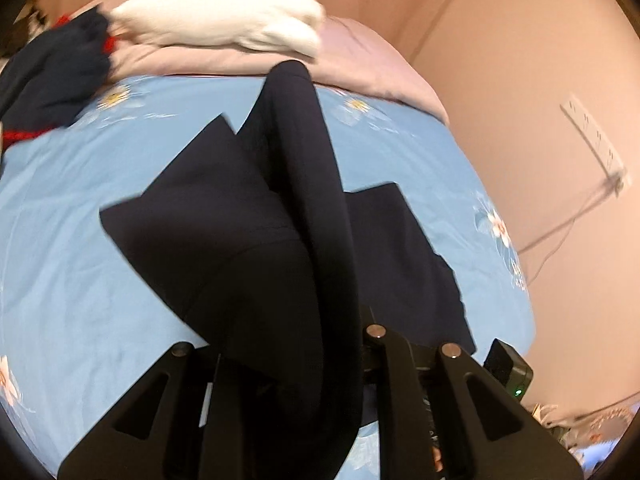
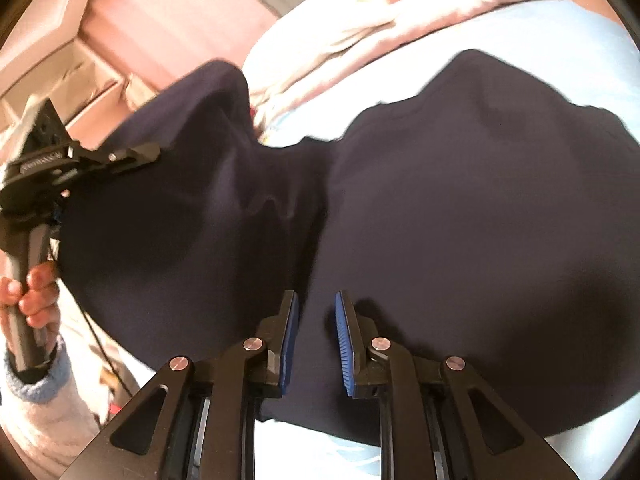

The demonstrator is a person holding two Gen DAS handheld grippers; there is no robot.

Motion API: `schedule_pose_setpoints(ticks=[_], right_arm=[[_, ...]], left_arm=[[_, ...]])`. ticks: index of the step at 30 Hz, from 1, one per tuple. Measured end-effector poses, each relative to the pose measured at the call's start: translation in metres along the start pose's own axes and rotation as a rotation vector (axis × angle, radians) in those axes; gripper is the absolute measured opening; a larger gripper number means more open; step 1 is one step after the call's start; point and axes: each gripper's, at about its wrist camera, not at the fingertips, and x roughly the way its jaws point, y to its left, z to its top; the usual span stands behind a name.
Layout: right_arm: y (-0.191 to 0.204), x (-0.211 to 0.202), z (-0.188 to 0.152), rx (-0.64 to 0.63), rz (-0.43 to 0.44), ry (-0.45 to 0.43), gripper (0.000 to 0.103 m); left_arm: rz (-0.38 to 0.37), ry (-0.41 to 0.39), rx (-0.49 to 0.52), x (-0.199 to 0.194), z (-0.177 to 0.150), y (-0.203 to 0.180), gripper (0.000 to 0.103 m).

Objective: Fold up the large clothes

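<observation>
The bed [image 1: 60, 260], under its blue flowered sheet, carries the dark navy garment [image 1: 248, 220], which lies mostly spread across the middle, with one long section lifted off the sheet and draped up toward the left wrist camera. A pink quilt [image 1: 360, 64] and a white pillow [image 1: 224, 16] sit along the far edge, and a heap of other dark clothes [image 1: 52, 72] lies at the far left corner. The left gripper [image 2: 152, 152] appears clamped on that raised fold, its fingers drawn narrow with cloth between them, gripped by the person's hand [image 2: 36, 292]. The main risk, as I judge it, is that the heavy hanging cloth slides out of so small a pinch, or drags the flat part askew and spoils the fold line. The right gripper [image 2: 316, 344] hovers just over the garment, its blue pads [image 2: 344, 344] a little apart with nothing caught between them; if it fails to pin or catch the lower layer, the whole piece could bunch, or the lifted end could land on the quilt
</observation>
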Motion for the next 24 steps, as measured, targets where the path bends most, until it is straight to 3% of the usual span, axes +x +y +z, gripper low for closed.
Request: schedule_pose_setpoints(ticks=[5, 8, 9, 12, 14, 16, 19, 24], right_arm=[[-0.028, -0.019, 0.004, 0.1, 0.002, -0.071, 0.02], [-0.05, -0.032, 0.005, 0.183, -0.007, -0.117, 0.039], [-0.059, -0.038, 0.004, 0.218, -0.014, -0.138, 0.039], [-0.081, -0.051, 0.003, 0.29, -0.007, -0.177, 0.042], [-0.092, -0.057, 0.001, 0.334, 0.008, -0.205, 0.045], [-0.106, -0.063, -0.002, 0.397, 0.053, -0.233, 0.046], [-0.115, -0.064, -0.008, 0.444, 0.093, -0.247, 0.046], [-0.115, -0.055, -0.012, 0.462, 0.103, -0.249, 0.049]], left_arm=[[-0.003, 0.085, 0.092, 0.054, 0.003, -0.063, 0.017], [-0.003, 0.148, 0.108, 0.087, -0.002, -0.082, 0.017], [-0.015, 0.177, 0.096, 0.099, -0.004, -0.086, 0.017], [-0.064, 0.233, 0.058, 0.122, -0.005, -0.095, 0.031], [-0.13, 0.258, 0.031, 0.127, -0.005, -0.1, 0.06], [-0.199, 0.263, 0.019, 0.126, -0.005, -0.106, 0.075], [-0.247, 0.256, 0.02, 0.117, -0.001, -0.111, 0.082], [-0.45, 0.275, -0.037, 0.1, 0.0, -0.106, 0.089]])
